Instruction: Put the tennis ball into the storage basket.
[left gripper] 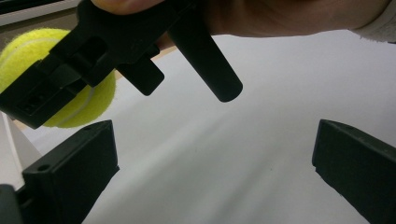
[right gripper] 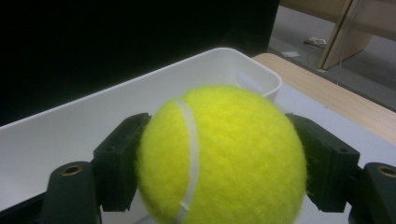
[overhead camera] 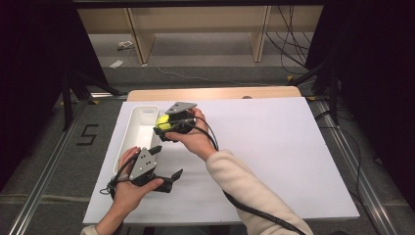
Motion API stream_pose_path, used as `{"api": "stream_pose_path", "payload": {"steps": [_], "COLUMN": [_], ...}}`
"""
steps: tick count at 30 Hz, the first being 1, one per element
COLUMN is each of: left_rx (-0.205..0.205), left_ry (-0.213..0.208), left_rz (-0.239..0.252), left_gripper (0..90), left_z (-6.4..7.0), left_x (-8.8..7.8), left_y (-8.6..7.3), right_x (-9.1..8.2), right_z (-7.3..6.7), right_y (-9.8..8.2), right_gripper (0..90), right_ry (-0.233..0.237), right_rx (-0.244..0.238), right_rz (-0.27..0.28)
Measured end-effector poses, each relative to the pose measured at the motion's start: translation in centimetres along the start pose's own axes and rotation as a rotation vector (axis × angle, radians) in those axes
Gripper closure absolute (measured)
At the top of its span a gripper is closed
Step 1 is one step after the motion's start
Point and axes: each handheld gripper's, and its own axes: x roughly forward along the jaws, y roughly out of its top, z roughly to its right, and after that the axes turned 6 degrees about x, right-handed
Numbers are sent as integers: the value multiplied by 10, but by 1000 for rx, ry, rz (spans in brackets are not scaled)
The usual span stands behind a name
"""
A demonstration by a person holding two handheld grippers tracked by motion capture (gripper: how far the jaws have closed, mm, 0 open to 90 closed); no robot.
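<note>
A yellow tennis ball [overhead camera: 163,122] is clamped in my right gripper [overhead camera: 166,124], held just above the right rim of a long white bin [overhead camera: 138,131]. In the right gripper view the ball [right gripper: 219,156] sits between both jaws, with the bin [right gripper: 84,126] behind it. My left gripper [overhead camera: 167,167] rests low near the front left of the white board [overhead camera: 274,147], jaws wide apart with nothing between them. The left gripper view looks up at the right gripper's underside and the ball [left gripper: 74,100].
The white board covers a wooden table [overhead camera: 215,93]. Beyond it are a grey floor, shelf legs and cables. Dark curtains and metal rails flank both sides. The board's middle and right are bare.
</note>
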Motion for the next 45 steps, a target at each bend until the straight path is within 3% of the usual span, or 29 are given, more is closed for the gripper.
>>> {"api": "stream_pose_path", "payload": {"steps": [45], "left_rx": [6], "left_ry": [-4], "left_rz": [-4], "left_gripper": [0], "left_z": [0], "left_x": [0], "left_y": [0], "right_x": [12], "right_z": [-8], "right_y": [10], "right_gripper": [262], "right_ry": [20], "right_rx": [-15], "right_rz": [-10]}}
